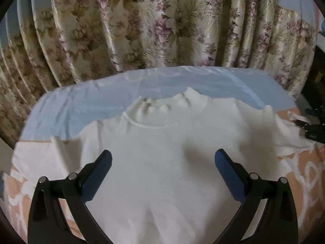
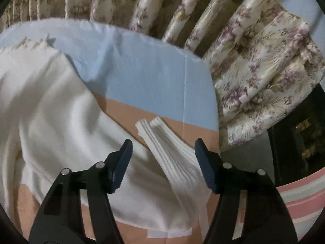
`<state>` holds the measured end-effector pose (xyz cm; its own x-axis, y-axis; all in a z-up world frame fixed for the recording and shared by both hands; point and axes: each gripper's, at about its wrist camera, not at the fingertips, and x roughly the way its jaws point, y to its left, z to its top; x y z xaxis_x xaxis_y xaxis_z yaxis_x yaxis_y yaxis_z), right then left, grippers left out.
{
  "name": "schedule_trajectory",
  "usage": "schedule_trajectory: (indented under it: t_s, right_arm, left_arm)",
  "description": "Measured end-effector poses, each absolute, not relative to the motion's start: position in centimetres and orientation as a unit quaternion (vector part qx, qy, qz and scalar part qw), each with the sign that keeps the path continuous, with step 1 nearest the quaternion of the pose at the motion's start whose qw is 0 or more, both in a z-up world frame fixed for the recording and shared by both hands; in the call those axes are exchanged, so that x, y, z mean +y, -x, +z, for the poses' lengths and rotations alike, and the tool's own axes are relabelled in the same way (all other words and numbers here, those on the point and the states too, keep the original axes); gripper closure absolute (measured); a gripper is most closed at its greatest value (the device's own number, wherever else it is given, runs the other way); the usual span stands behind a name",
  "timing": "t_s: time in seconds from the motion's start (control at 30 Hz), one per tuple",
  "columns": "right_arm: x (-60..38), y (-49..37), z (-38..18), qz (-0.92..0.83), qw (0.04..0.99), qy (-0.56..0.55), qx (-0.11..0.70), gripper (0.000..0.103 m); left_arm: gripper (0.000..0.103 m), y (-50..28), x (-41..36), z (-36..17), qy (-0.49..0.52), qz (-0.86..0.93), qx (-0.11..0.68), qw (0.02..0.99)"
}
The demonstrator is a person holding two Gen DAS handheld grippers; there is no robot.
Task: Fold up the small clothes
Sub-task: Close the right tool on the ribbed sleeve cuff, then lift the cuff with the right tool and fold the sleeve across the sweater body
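Note:
A white knit sweater (image 1: 162, 183) lies face up on the cloth-covered table, its ribbed collar (image 1: 162, 111) at the far side. My left gripper (image 1: 164, 152) hovers open over the chest of the sweater with nothing between its fingers. My right gripper (image 2: 164, 142) is open over the sweater's right sleeve. The ribbed sleeve cuff (image 2: 174, 158) lies between its blue pads, close to the right pad and apart from the left one. The sweater's body (image 2: 50, 101) spreads to the left in the right wrist view. The right gripper's black fingers (image 1: 310, 126) show blurred at the right edge of the left wrist view.
The table cover (image 1: 81, 105) is light blue at the back and peach with white patterns in front. A flowered curtain (image 1: 142, 20) hangs right behind the table. A dark cabinet (image 2: 300, 138) and a pink striped fabric (image 2: 304, 199) lie past the table's right edge.

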<state>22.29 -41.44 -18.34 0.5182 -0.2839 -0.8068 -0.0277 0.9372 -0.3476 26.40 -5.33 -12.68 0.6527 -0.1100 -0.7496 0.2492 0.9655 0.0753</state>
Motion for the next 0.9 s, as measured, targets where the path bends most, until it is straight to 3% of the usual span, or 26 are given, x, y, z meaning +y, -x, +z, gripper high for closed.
schedule_trajectory:
  t_s: [0.1, 0.17, 0.2, 0.23, 0.3, 0.7, 0.9]
  right_arm:
    - [-41.5, -22.6, -19.0, -0.077, 0.846, 0.169, 0.500, 0.041]
    - [-42.0, -22.8, -19.4, -0.077, 0.839, 0.156, 0.516, 0.062]
    - [-42.3, -23.0, -19.6, -0.077, 0.834, 0.147, 0.526, 0.080]
    - [-42.5, -23.1, -19.8, -0.079, 0.831, 0.140, 0.532, 0.088]
    - [-43.0, -22.9, -19.8, -0.081, 0.834, 0.128, 0.530, 0.093]
    - [-36.1, -19.1, -10.0, 0.005, 0.934, -0.080, 0.347, 0.094]
    - [-25.5, -21.9, -10.7, 0.121, 0.919, -0.146, 0.345, 0.094]
  left_arm:
    - [0.002, -26.2, -5.2, -12.6, -0.100, -0.088, 0.396, 0.908]
    - [0.002, -25.9, -4.9, -12.4, -0.104, -0.081, 0.387, 0.913]
    - [0.002, -25.8, -4.8, -12.2, -0.106, -0.077, 0.384, 0.914]
    - [0.002, -25.8, -4.6, -12.1, -0.105, -0.074, 0.383, 0.915]
    - [0.002, -25.8, -4.2, -12.0, -0.106, -0.063, 0.385, 0.915]
    - [0.002, -24.8, -1.0, -10.4, -0.110, -0.046, 0.363, 0.924]
    - [0.002, -24.7, 2.1, -10.7, -0.106, -0.006, 0.364, 0.925]
